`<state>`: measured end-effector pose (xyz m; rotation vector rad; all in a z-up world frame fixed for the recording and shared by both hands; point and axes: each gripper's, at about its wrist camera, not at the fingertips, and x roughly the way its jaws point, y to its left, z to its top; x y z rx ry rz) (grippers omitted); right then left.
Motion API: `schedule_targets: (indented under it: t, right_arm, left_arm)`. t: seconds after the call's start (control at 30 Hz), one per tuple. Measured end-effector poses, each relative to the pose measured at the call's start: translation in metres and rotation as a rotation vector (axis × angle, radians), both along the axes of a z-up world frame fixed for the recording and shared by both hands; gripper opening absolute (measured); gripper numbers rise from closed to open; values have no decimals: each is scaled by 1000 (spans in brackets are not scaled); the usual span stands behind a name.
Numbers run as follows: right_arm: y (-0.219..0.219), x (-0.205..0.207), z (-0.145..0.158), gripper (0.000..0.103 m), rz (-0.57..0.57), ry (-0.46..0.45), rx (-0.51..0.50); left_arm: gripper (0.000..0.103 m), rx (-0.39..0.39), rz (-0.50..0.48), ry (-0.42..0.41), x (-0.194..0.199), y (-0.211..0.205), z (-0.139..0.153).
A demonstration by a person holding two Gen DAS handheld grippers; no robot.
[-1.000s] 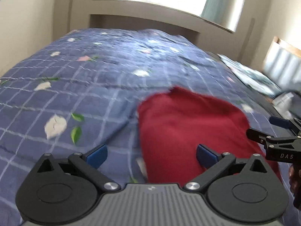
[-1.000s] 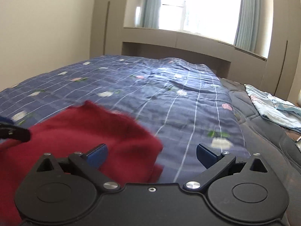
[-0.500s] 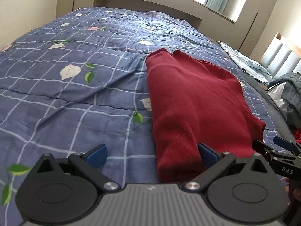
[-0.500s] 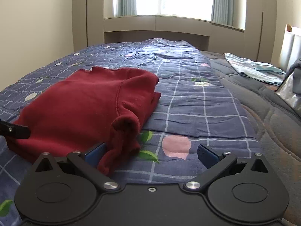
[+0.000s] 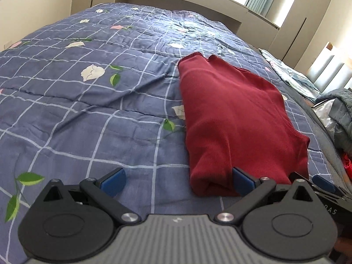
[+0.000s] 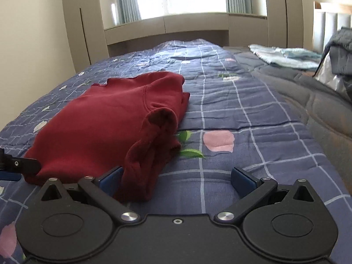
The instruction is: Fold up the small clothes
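Both grippers hang released now: the folded dark-red knit sweater (image 5: 237,118) has settled flat on the blue checked floral quilt (image 5: 88,101), nearer the left gripper (image 5: 178,181)'s right fingertip; the right gripper (image 6: 177,179) gapes, left fingertip beside the cuff.

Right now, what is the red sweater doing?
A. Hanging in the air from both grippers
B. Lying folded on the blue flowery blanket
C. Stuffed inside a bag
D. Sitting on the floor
B: the red sweater lies folded flat on the blue flowery blanket, and the left gripper and right gripper are both open, holding nothing.
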<state>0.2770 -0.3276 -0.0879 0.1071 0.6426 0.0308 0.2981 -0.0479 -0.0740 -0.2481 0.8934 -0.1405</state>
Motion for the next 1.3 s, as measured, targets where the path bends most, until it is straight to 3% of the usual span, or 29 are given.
schedule_targets:
  t: [0.23, 0.37, 0.43, 0.6, 0.77, 0.83, 1.07, 1.2, 1.3]
  right_arm:
    - [3, -2, -4, 102, -14, -22, -14]
    - [2, -7, -3, 102, -23, -35, 0]
    - [0, -11, -3, 102, -31, -39, 23]
    - [2, -28, -3, 102, -42, -35, 46]
    - [38, -57, -5, 102, 21, -24, -167]
    - [46, -69, -5, 102, 47, -36, -202]
    - [15, -80, 8, 102, 112, 11, 1]
    - [-18, -55, 23, 103, 118, 39, 159]
    - [-38, -36, 29, 103, 62, 62, 240]
  left_arm:
    - [102, -20, 10, -11, -8, 2, -2]
    - [102, -135, -20, -34, -22, 13, -2]
    - [102, -155, -22, -38, -29, 17, -3]
    - [102, -76, -74, -41, -42, 10, -2]
    - [102, -2, -121, -38, -57, 2, -3]
    - [103, 18, -134, -35, -60, 1, -2]
    - [103, -15, -136, -6, -47, 13, 16]
    - [103, 13, -168, -40, -23, 9, 32]
    - [103, 28, -167, -57, -1, 3, 41]
